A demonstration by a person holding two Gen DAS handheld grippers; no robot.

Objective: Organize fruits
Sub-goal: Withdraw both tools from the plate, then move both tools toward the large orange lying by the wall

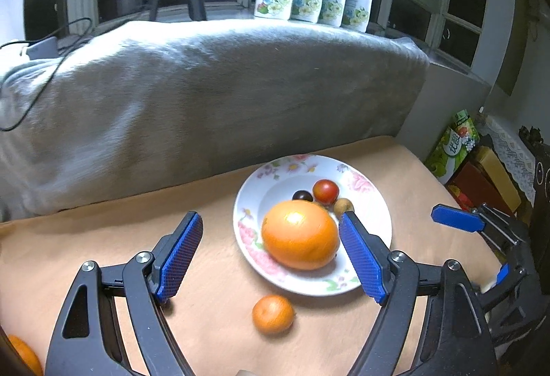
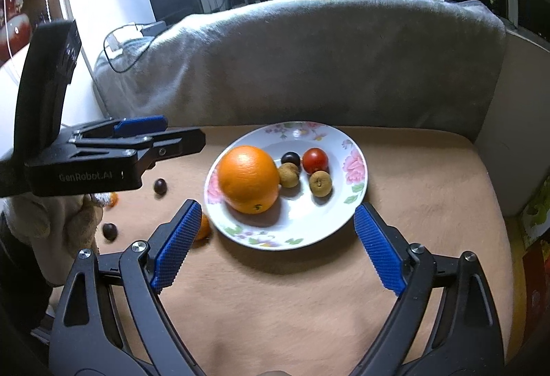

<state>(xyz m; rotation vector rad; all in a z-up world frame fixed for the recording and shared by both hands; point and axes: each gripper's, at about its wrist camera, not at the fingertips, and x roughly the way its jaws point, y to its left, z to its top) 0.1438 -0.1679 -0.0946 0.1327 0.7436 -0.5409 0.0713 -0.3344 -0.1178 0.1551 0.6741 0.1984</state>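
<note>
Blue-padded left gripper [image 1: 271,252] hovers spread wide beside the orange [image 1: 300,234].

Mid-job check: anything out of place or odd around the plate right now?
Yes. Some fruit sits off the floral plate on the tan table: a small orange near its rim and two dark round fruits farther left. Nothing looks spilled or damaged. Both hand-held grippers are open and empty.

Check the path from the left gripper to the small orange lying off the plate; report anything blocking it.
Nothing visible blocks it. The small orange lies alone on the table, below the open left gripper, just outside the plate.
</note>
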